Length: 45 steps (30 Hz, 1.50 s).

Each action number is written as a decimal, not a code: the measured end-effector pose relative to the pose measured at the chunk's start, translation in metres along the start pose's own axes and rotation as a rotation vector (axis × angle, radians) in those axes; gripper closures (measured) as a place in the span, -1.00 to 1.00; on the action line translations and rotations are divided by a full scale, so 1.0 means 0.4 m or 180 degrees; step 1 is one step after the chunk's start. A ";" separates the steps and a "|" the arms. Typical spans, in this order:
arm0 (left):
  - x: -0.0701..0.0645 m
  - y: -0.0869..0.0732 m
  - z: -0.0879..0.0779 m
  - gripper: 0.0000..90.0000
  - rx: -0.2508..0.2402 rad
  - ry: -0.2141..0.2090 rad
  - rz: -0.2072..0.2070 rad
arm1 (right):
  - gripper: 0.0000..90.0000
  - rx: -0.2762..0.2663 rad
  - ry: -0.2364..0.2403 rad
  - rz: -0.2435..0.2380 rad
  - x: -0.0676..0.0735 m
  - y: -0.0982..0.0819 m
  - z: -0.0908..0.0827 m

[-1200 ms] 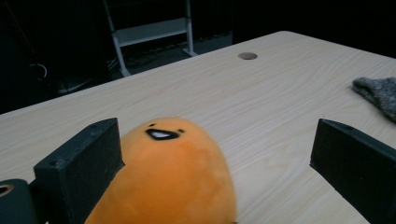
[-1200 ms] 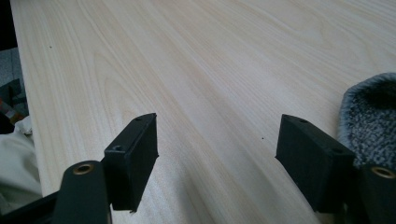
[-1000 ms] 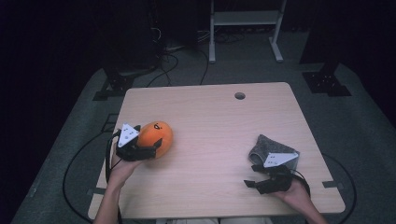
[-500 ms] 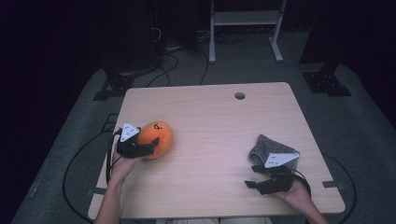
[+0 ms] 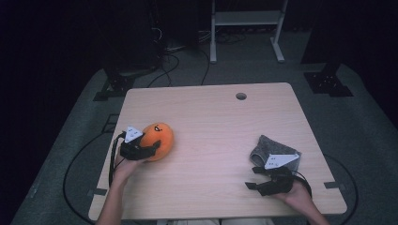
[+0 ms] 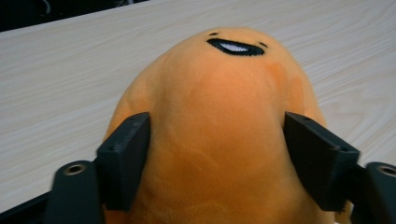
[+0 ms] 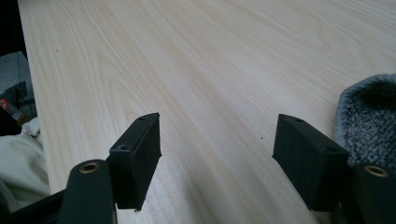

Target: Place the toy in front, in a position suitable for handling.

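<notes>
Left gripper (image 6: 217,154) jaws, just closing, press both flanks of the orange plush toy (image 6: 219,135); right gripper (image 7: 217,154) jaws stand apart over bare worktop (image 7: 196,60)

From my remote seat, the orange plush toy (image 5: 158,138) lies on the left side of the pale wooden table (image 5: 211,122), near its left edge, a rounded, egg-shaped soft figure with a small stitched black-and-white mouth and two tiny dark dots above it. In the left gripper view its fuzzy orange body (image 6: 219,140) bulges up from the tabletop, face end pointing away. Across the table, near the right front corner, a grey knitted piece (image 5: 267,147) sits in a soft crumpled heap, its speckled weave (image 7: 369,116) curving around a dark hollow.
</notes>
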<state>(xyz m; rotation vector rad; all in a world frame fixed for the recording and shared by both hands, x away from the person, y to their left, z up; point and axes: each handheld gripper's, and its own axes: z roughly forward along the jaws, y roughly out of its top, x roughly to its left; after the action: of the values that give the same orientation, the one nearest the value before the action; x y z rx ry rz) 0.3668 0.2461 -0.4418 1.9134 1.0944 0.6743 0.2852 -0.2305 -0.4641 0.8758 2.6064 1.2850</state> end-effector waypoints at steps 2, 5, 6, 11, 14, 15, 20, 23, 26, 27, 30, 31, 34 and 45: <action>0.000 0.001 0.002 -0.32 0.0012 0.0008 0.0014 | -0.31 0.0003 0.0005 0.0001 0.000 0.000 0.000; 0.002 0.003 0.002 -0.16 0.0027 0.0025 -0.0009 | -0.31 -0.0019 -0.0005 -0.0007 0.002 0.001 -0.005; 0.002 0.004 0.002 -0.13 0.0046 0.0024 -0.0018 | -0.31 -0.0022 -0.0010 -0.0013 0.002 0.000 -0.006; -0.001 0.016 -0.005 0.03 0.0134 0.0003 0.0030 | -0.30 0.0006 -0.0026 0.0013 -0.001 -0.001 -0.003; 0.000 0.028 -0.018 0.15 0.0091 0.0002 -0.0022 | -0.30 -0.0025 -0.0038 -0.0005 0.001 0.001 -0.006; 0.000 0.028 -0.018 0.18 0.0091 0.0002 -0.0022 | -0.30 -0.0025 -0.0038 -0.0005 0.001 0.001 -0.006; -0.009 0.046 -0.041 0.23 -0.0001 -0.0038 0.0018 | -0.28 -0.0062 -0.0048 0.0028 -0.009 0.002 -0.014; -0.023 0.057 -0.057 0.23 -0.0084 -0.0130 0.0017 | -0.25 -0.0267 -0.0133 0.0035 -0.017 0.004 -0.039; -0.087 0.080 -0.072 0.23 -0.0147 -0.0328 0.0256 | -0.16 -0.0429 -0.0348 0.0372 -0.059 0.010 -0.086; -0.087 0.080 -0.072 0.22 -0.0147 -0.0328 0.0256 | -0.16 -0.0429 -0.0348 0.0372 -0.059 0.010 -0.086; -0.162 0.095 -0.068 0.22 -0.0234 -0.0570 0.0398 | -0.17 -0.0564 -0.0631 0.0527 -0.108 0.004 -0.113; -0.186 0.100 -0.065 0.22 -0.0247 -0.0659 0.0451 | -0.17 -0.0564 -0.0631 0.0527 -0.108 0.004 -0.113; -0.269 0.110 -0.054 0.21 -0.0279 -0.0905 0.0627 | -0.17 -0.0532 -0.0812 0.0590 -0.140 0.013 -0.113; -0.458 0.109 -0.005 0.19 -0.0152 -0.1477 0.1070 | -0.18 -0.0182 -0.1115 0.0518 -0.193 0.017 -0.057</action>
<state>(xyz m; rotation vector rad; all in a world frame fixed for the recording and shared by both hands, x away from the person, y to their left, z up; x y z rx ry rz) 0.2962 0.0738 -0.4135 2.0924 0.4699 0.3941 0.3445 -0.2849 -0.4561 1.2013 2.2568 1.1142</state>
